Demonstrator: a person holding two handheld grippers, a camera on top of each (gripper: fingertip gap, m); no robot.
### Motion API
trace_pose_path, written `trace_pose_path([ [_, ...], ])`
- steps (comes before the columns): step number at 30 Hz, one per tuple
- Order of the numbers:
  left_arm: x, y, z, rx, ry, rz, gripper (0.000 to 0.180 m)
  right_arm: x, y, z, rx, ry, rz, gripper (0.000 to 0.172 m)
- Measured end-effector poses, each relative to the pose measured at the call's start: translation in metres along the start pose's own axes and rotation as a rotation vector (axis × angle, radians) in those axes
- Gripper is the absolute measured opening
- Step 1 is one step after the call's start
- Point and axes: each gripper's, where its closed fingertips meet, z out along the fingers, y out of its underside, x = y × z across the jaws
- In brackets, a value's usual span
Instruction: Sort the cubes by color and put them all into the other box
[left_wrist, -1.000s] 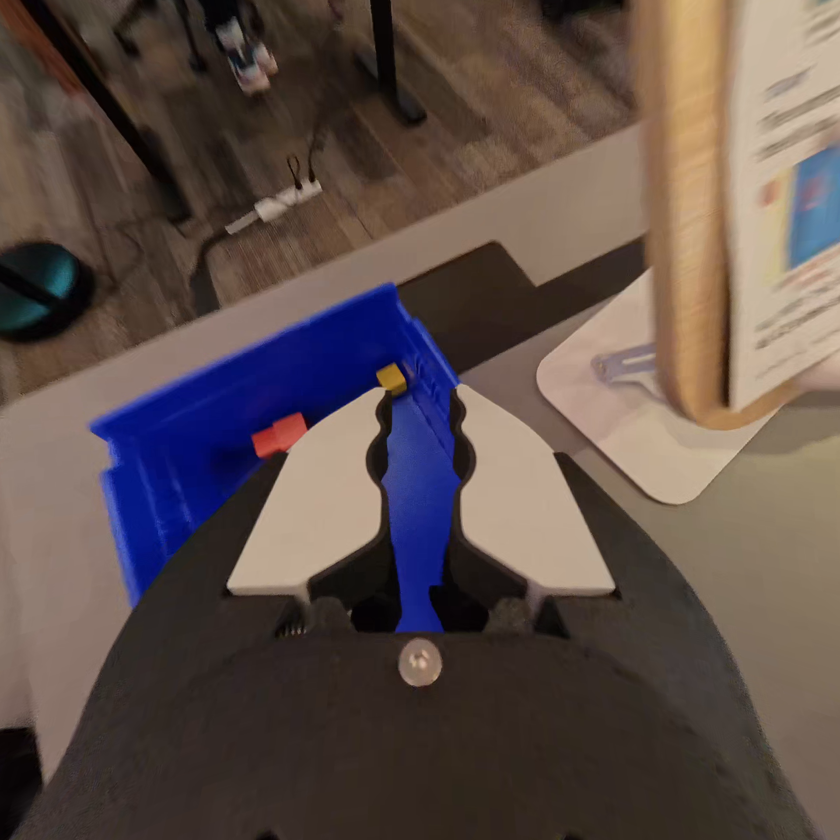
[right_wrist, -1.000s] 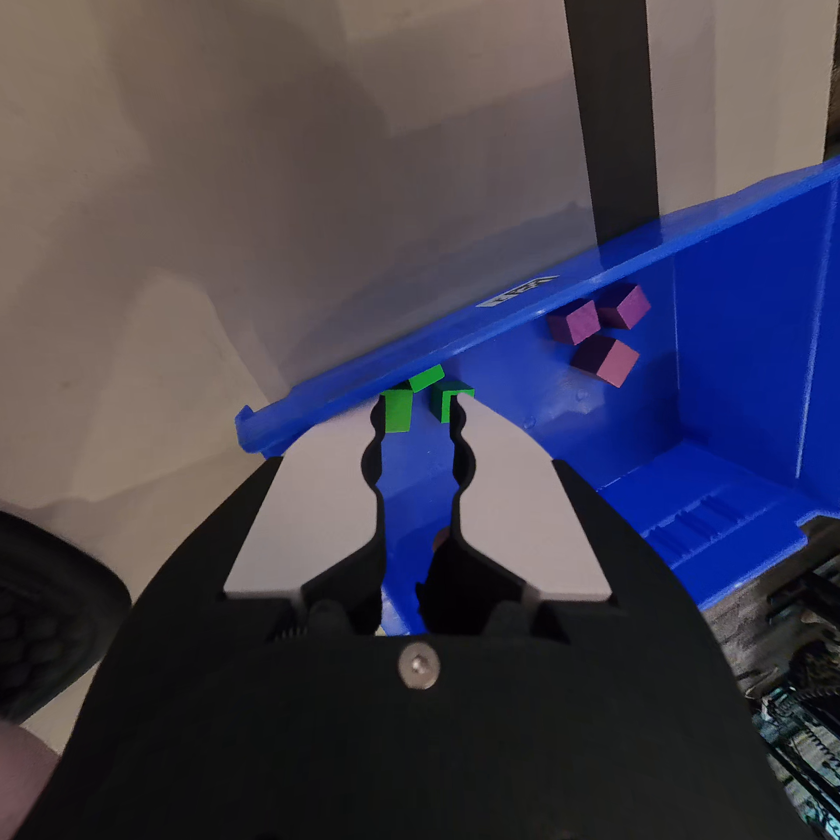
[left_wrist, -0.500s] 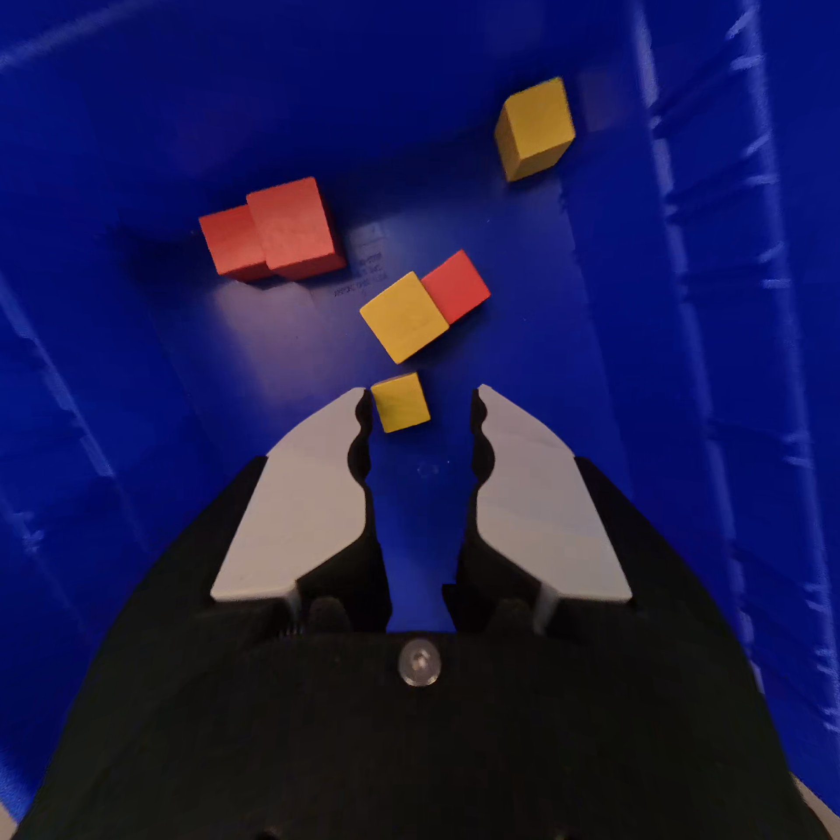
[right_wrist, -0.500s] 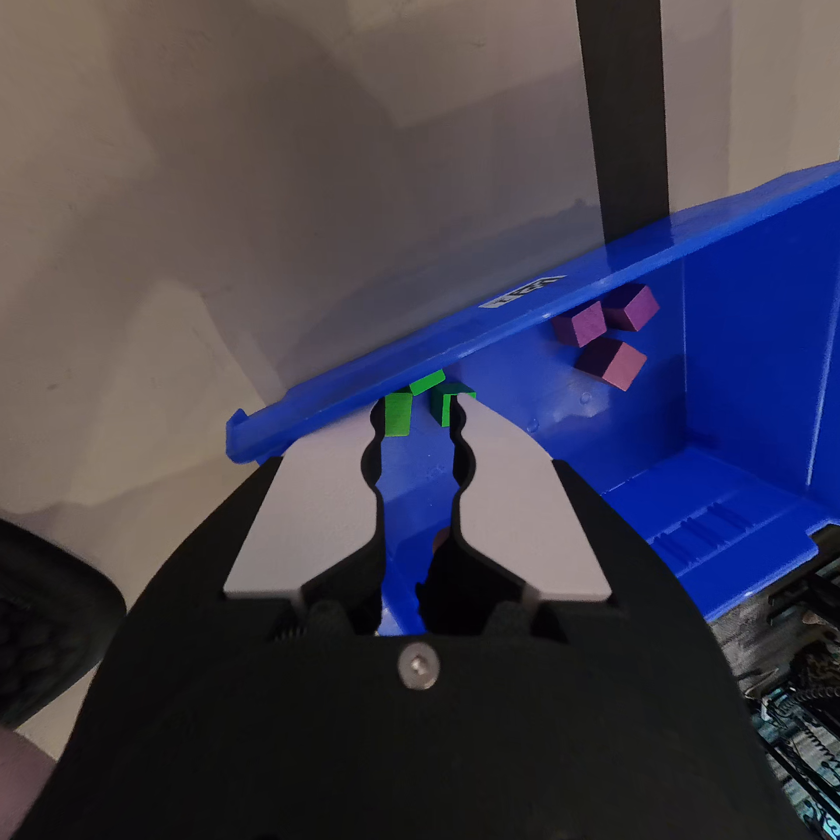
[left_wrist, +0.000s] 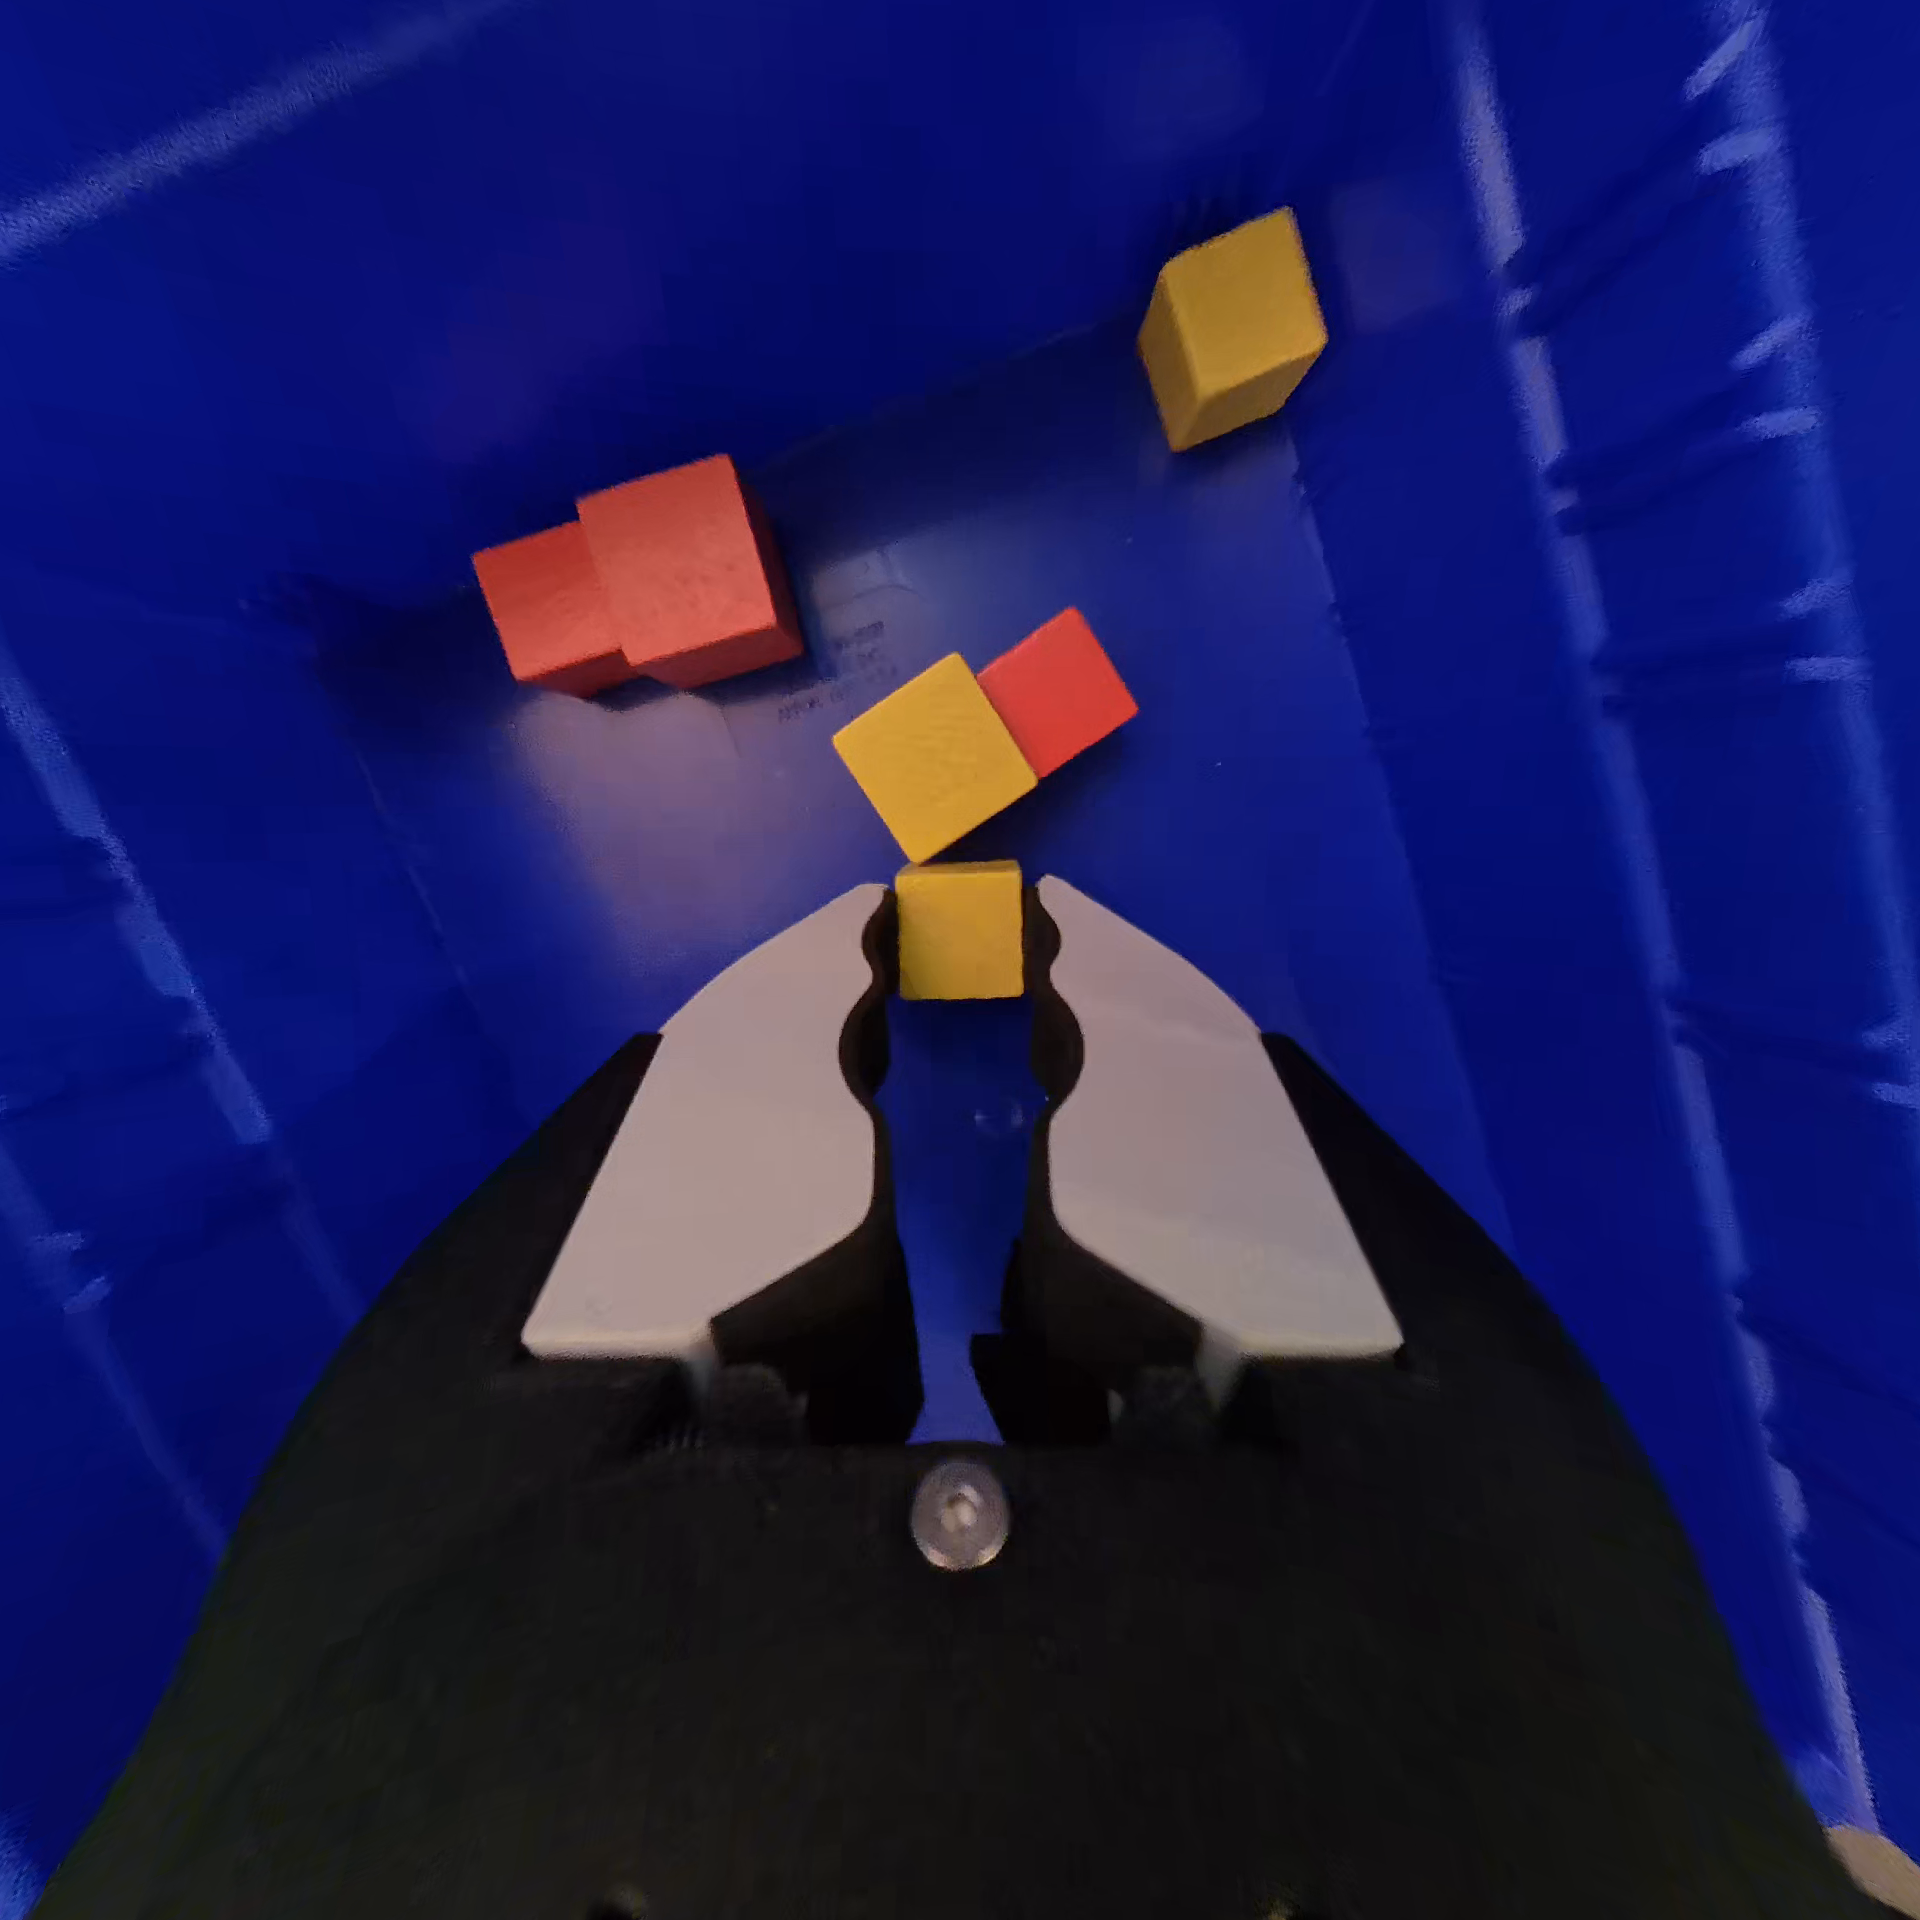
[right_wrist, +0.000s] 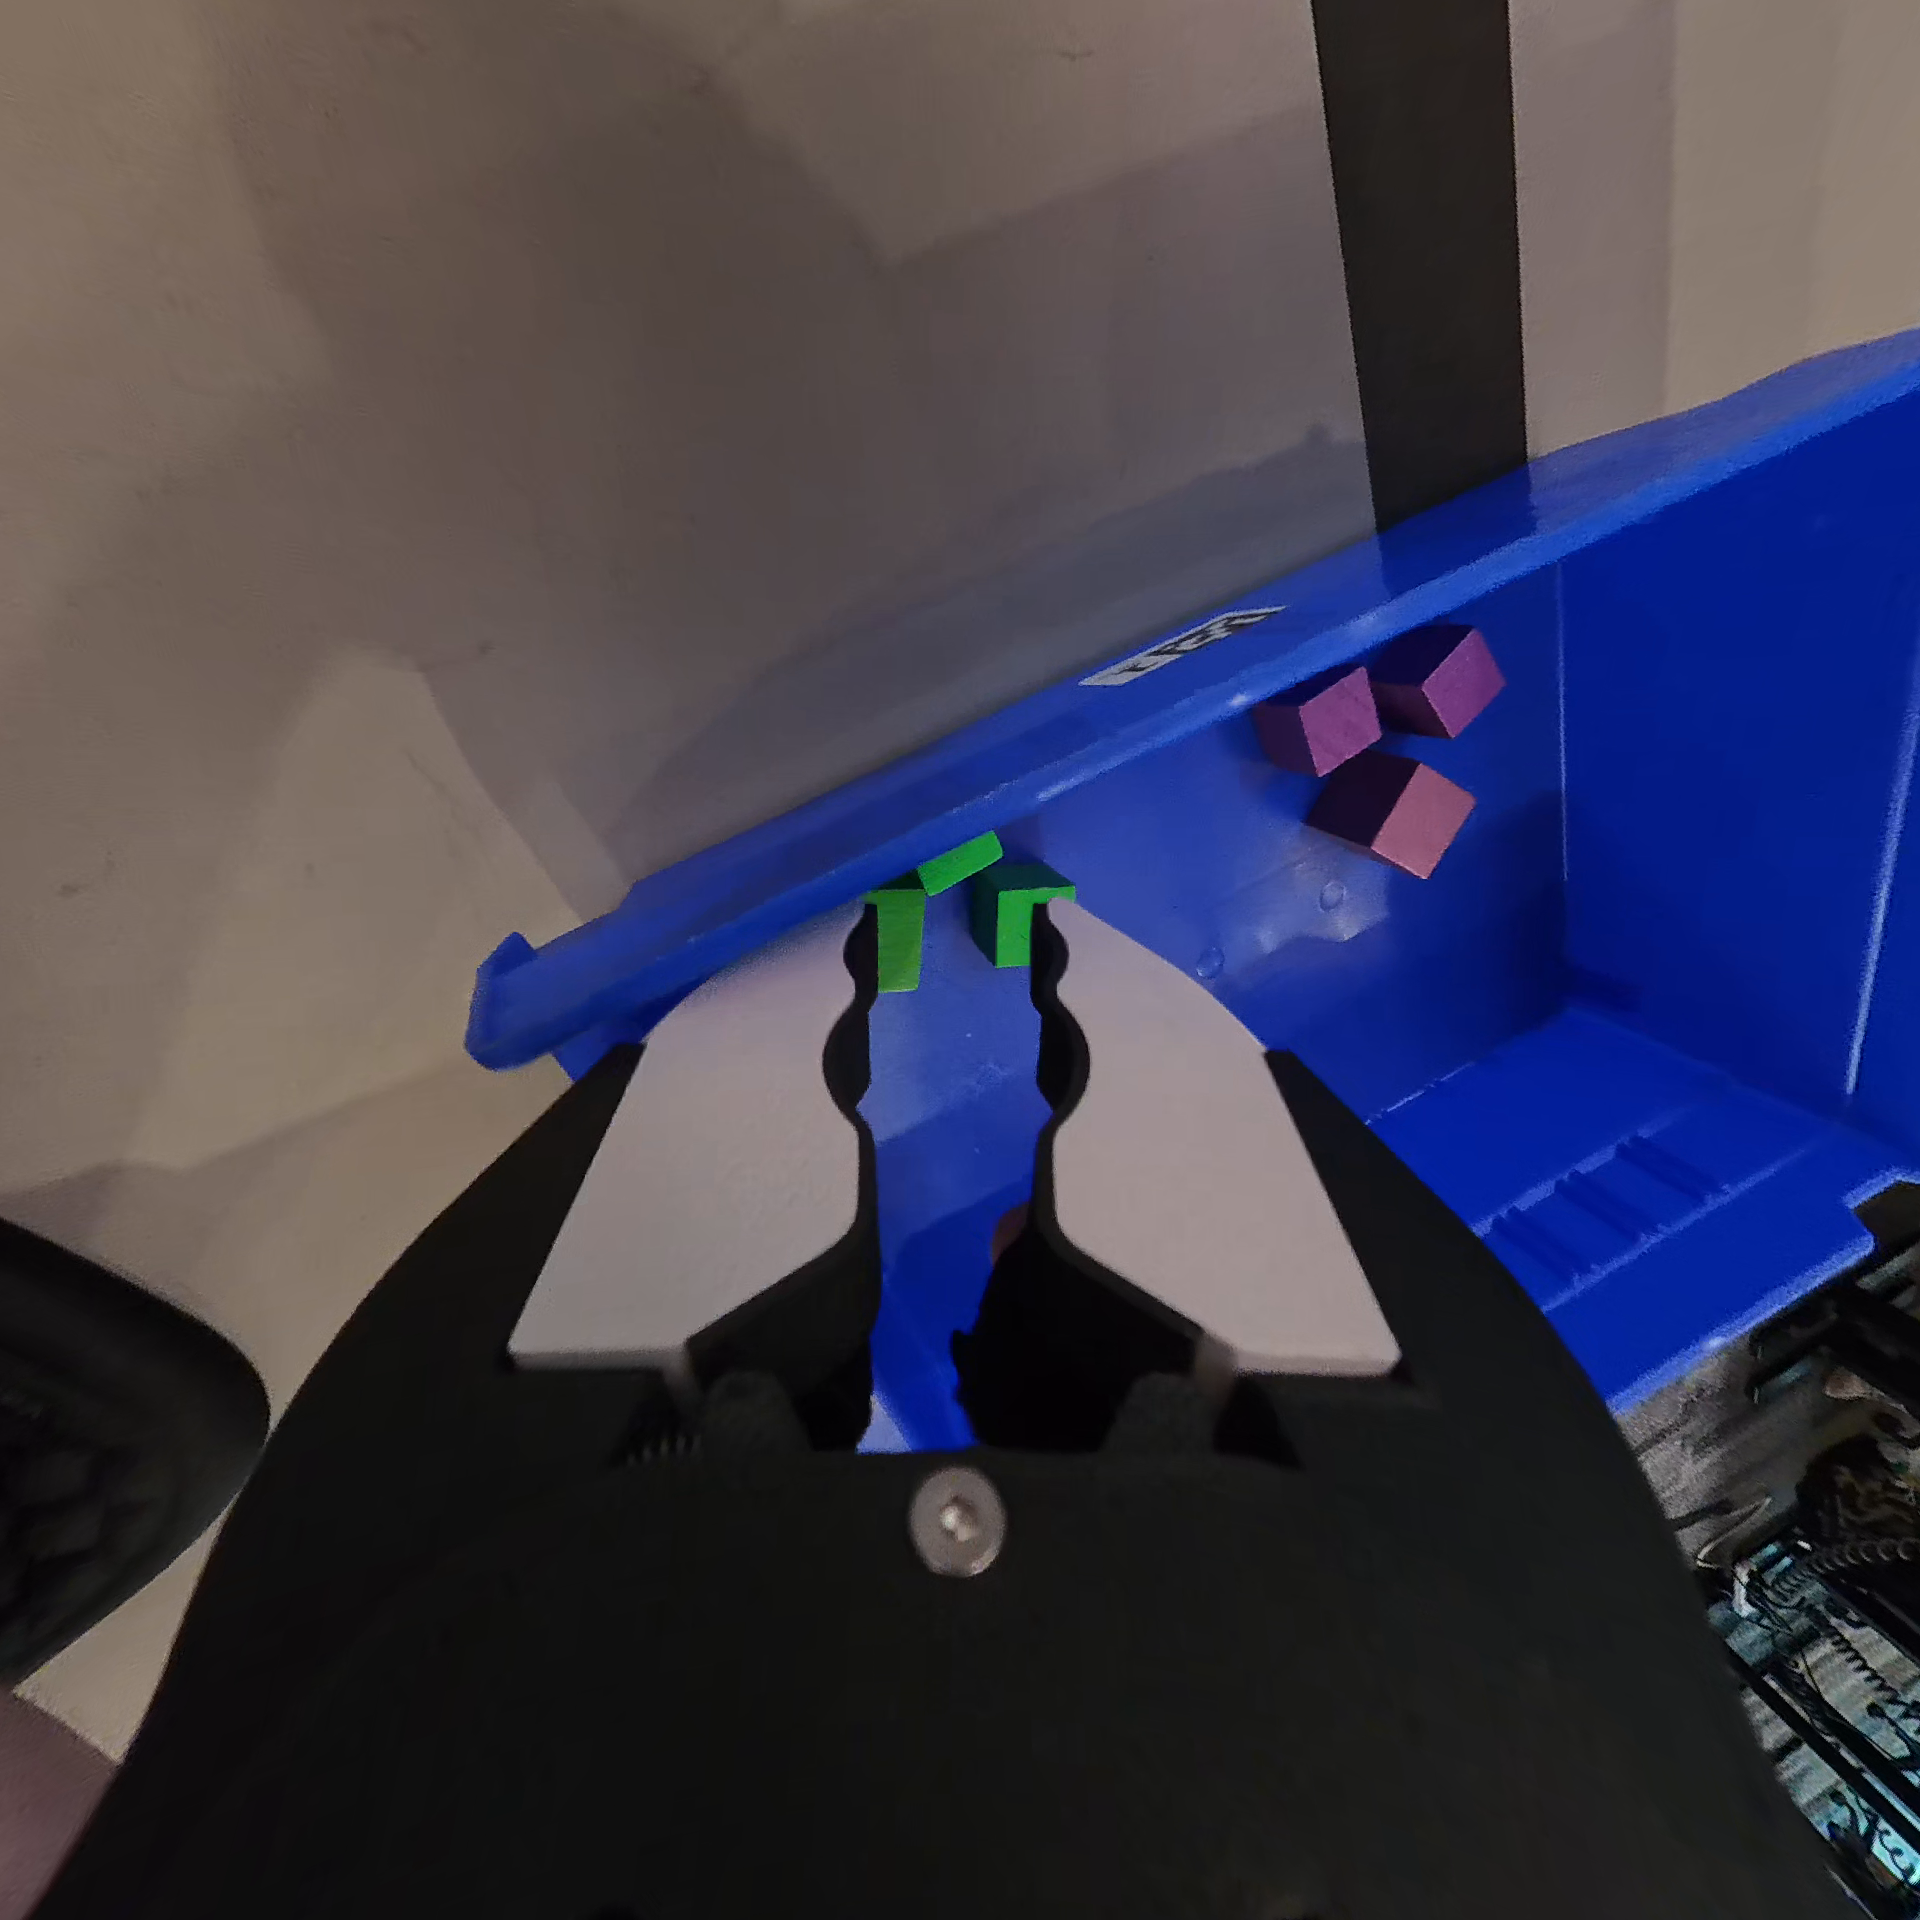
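The left claw (left_wrist: 958, 914) is clamped on a yellow cube (left_wrist: 958, 932); it should be lifted straight, clear of the yellow cube ahead (left_wrist: 933, 755). The right claw (right_wrist: 954, 940) is held narrowly parted, empty.

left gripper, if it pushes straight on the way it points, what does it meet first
Likely the larger yellow cube just beyond the small yellow cube already between the left gripper jaws; depth is unclear, so possibly the bin floor.

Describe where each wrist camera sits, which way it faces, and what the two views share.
Left wrist view: on the left gripper, looking down into a blue bin of red and yellow cubes; its fingers clamp a yellow cube.
Right wrist view: on the right gripper, looking over another blue bin's rim at green cubes and purple cubes; fingers apart, empty.
Shared: only similar grey-and-black fingers and blue bins; no common object.
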Motion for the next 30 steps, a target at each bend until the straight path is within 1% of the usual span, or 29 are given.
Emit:
trace_pose_path([
  [3, 0.006, -0.015, -0.022, 0.098, 0.041, 0.001, 0.023, 0.007, 0.003, -0.005, 0.001, 0.037, 0.016, 0.030],
  [5, 0.014, -0.028, -0.046, 0.187, 0.078, 0.007, 0.023, 0.015, 0.004, -0.013, 0.022, 0.077, 0.031, 0.032],
  [8, 0.035, -0.049, -0.092, 0.332, 0.141, 0.045, 0.023, 0.032, 0.006, -0.031, 0.051, 0.178, 0.060, 0.033],
  [11, 0.069, -0.069, -0.145, 0.513, 0.242, 0.111, 0.023, 0.051, -0.004, -0.063, 0.146, 0.325, 0.079, 0.033],
  [14, 0.115, -0.084, -0.203, 0.710, 0.400, 0.193, 0.023, 0.062, -0.031, -0.109, 0.308, 0.494, 0.056, 0.034],
  [16, 0.151, -0.087, -0.235, 0.798, 0.502, 0.268, 0.023, 0.057, -0.062, -0.144, 0.475, 0.583, 0.008, 0.034],
  [18, 0.191, -0.087, -0.256, 0.854, 0.623, 0.335, 0.023, 0.040, -0.099, -0.177, 0.657, 0.659, -0.084, 0.034],
  [20, 0.234, -0.086, -0.270, 0.896, 0.757, 0.397, 0.023, 0.019, -0.135, -0.204, 0.835, 0.732, -0.166, 0.036],
  [23, 0.296, -0.082, -0.278, 0.907, 0.991, 0.438, 0.022, -0.020, -0.181, -0.217, 1.033, 0.759, -0.281, 0.044],
  [25, 0.330, -0.077, -0.278, 0.900, 1.135, 0.448, 0.023, -0.043, -0.201, -0.213, 1.090, 0.792, -0.374, 0.044],
  [27, 0.356, -0.072, -0.274, 0.862, 1.262, 0.436, 0.023, -0.059, -0.216, -0.210, 1.145, 0.805, -0.410, 0.045],
  [30, 0.380, -0.066, -0.266, 0.806, 1.373, 0.412, 0.022, -0.077, -0.228, -0.207, 1.201, 0.798, -0.442, 0.044],
])
